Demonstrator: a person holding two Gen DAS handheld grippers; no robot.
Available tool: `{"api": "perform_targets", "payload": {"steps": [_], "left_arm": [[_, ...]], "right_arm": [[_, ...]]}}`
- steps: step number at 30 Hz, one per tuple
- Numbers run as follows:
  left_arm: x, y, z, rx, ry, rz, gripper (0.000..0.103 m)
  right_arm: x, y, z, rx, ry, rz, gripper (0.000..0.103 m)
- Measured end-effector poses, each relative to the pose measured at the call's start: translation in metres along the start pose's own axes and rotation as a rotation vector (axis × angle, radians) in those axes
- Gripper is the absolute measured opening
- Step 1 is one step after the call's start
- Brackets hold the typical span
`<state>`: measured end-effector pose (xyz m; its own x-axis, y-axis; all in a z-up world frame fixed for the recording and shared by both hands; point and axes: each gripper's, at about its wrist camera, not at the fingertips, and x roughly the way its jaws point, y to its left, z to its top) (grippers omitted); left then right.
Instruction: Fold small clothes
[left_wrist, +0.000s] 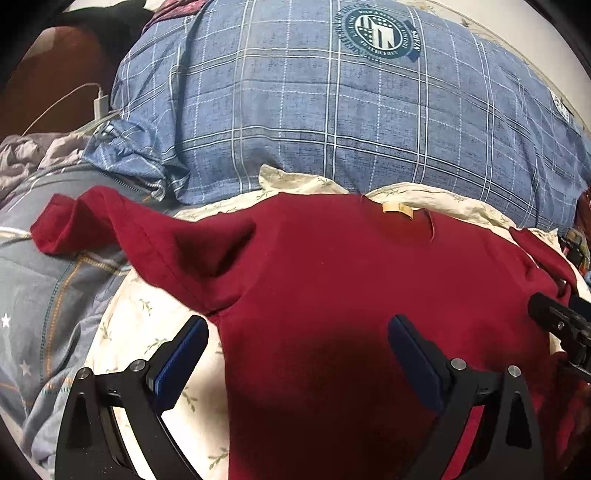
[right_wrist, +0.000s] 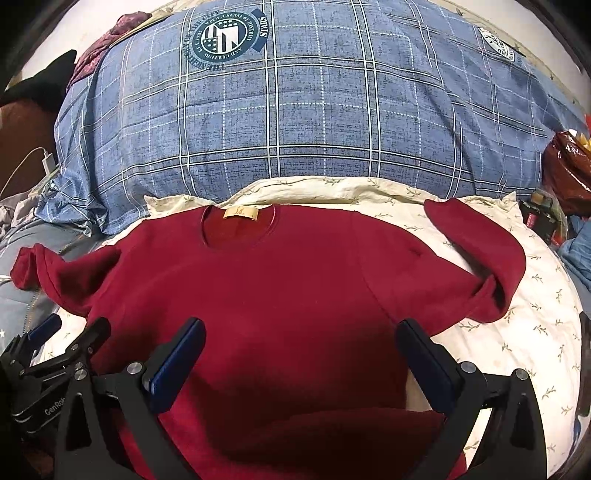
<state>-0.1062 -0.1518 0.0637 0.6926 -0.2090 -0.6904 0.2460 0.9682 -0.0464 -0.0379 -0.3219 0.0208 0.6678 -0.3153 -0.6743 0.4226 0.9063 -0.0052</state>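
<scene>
Lying flat: shirt (right_wrist: 295, 280), dark red, spread face up on a floral sheet (right_wrist: 532, 317), collar away from the fingers
Label: tan tag (right_wrist: 241, 213) inside the neckline, beyond the fingertips
Sleeves: one bent back on itself past the right gripper's right finger, the other trailing past the left gripper's left finger
Left gripper (left_wrist: 297, 354): fingers spread wide over the shirt's lower body, holding nothing
Right gripper (right_wrist: 301, 354): fingers spread wide above the hem, holding nothing
Beyond the collar: plaid blue quilt (right_wrist: 314, 118), bunched high
</scene>
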Motion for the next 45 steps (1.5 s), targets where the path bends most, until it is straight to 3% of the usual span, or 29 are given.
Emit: {"api": "perform_targets", "payload": {"steps": [31,45], "left_arm": [[-0.092,-0.006,-0.015,0.014,-0.021,0.043,0.098],[-0.093,-0.012,-0.012,0.028,-0.001,0.054,0.098]], "right_arm": [[-0.038,0.002,-0.023,-0.018,0.008,0.097,0.103],[-0.033,-0.001,-0.034,-0.014,0.019,0.128,0.103]]}}
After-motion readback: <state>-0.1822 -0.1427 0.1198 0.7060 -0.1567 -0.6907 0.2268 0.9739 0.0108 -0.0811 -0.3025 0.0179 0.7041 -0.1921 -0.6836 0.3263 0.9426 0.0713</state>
